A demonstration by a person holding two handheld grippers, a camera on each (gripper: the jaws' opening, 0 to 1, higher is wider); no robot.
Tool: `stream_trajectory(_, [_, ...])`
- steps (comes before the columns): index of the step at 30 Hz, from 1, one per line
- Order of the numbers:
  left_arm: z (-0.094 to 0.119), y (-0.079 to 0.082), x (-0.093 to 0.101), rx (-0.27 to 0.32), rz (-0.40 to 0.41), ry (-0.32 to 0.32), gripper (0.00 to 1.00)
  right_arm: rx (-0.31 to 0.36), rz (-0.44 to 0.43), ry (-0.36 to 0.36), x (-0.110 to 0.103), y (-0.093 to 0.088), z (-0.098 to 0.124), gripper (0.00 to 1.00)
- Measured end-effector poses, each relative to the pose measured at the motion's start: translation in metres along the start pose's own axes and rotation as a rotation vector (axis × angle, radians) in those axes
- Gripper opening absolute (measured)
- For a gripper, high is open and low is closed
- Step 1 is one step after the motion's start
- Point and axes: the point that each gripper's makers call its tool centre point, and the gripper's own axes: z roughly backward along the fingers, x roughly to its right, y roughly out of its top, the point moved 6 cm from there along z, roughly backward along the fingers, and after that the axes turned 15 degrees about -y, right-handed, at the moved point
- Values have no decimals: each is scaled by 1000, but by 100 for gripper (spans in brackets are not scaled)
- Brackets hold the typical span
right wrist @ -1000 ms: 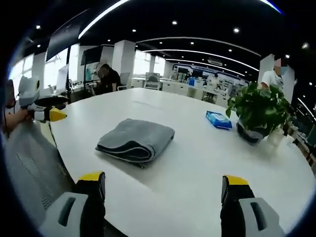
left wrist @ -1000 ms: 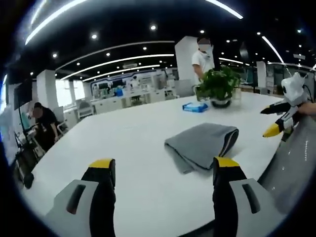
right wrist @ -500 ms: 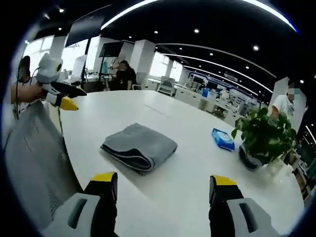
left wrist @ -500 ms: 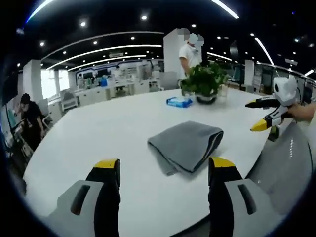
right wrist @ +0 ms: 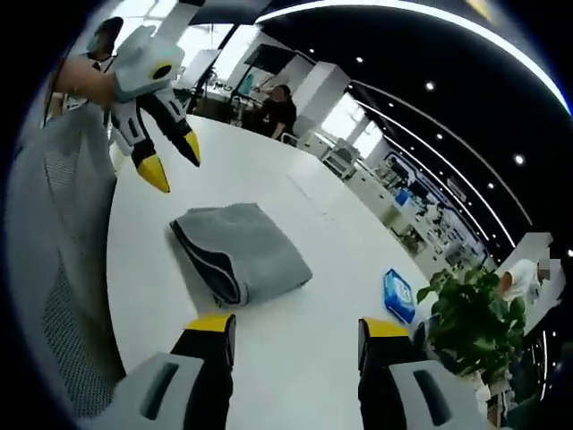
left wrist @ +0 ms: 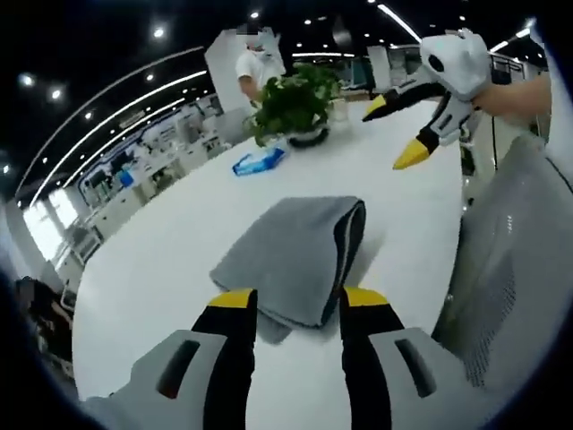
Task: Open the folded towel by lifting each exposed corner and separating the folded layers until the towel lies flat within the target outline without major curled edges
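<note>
While a folded grey towel (left wrist: pixel 295 255) lies on a white bench (left wrist: pixel 161 269), the left tool (left wrist: pixel 291 305) is seen low over the bench's near edge, its two yellow-tipped jaws held apart with nothing between them. The towel's nearest corner sits just beyond those tips; whether it is touched cannot be told. The towel's stacked layers are seen along its right side in the left gripper view.

In the right gripper view, the towel (right wrist: pixel 237 251) is seen further ahead, with bare bench (right wrist: pixel 331 296) between it and the right tool (right wrist: pixel 295 327). That tool's jaws are also held apart and empty. The towel's rolled fold faces the camera here.

The right tool (left wrist: pixel 398 130) is also seen in the left gripper view, raised above the bench at upper right, jaws spread, held by a hand. The left tool (right wrist: pixel 170 157) is seen likewise in the right gripper view at upper left, above and beside the towel.

A grey mesh chair back (left wrist: pixel 510 278) is seen beside the bench. Farther along the bench a blue packet (left wrist: pixel 258 161) lies near a potted plant (left wrist: pixel 291 103). People are seen in the office beyond.
</note>
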Motion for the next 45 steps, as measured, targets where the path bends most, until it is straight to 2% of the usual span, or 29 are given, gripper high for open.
stream_trajectory(2, [-10,-4,2,-48,-80,-16,36,-7,32,8,-5,0,-5,51])
stream_trajectory(6, [-32,-15,9,-114,-155,-63,30,-13,81,29,-16,0,-9,49])
stream_trajectory(11, [-49,-26,16,-209,-277,-91,30,-14,64,65,-30,1,-12,48])
stream_trajectory(14, [-55,-30,18,-222,-295,-111,29,-14,51,83,-35,0,-13,48])
stream_trajectory(20, [-56,-31,14,-260,-366,-91,21,-15,26,94,-40,1,-17,47])
stream_trajectory(24, [-59,-32,12,-270,-379,-85,15,-21,-8,99,-42,1,-19,46])
stream_trajectory(27, [-61,-32,13,-279,-386,-86,14,-29,-49,97,-42,0,-20,46])
stream_trajectory(29, [-62,-33,14,-283,-384,-81,13,-39,-136,100,-43,0,-20,45])
stream_trajectory(31, [-63,-33,14,-287,-376,-78,12,-51,-265,111,-44,2,-21,41])
stream_trajectory(33, [-65,-35,13,-287,-357,-74,10,-66,-385,139,-46,5,-23,30])
stream_trajectory(34, [-65,-35,13,-286,-342,-71,10,-81,-400,149,-47,5,-24,21])
stream_trajectory(35, [-66,-36,13,-283,-305,-69,10,-111,-411,163,-49,4,-26,4])
stream_trajectory(36, [-66,-36,12,-281,-287,-59,8,-119,-407,167,-50,4,-29,0])
stream_trajectory(39, [-68,-35,14,-285,-229,-57,4,-124,-436,175,-54,12,-32,0])
stream_trajectory(41, [-69,-35,14,-292,-232,-40,3,-128,-460,188,-58,15,-35,0])
stream_trajectory(45, [-69,-35,14,-297,-179,-26,3,-135,-440,211,-67,16,-37,0])
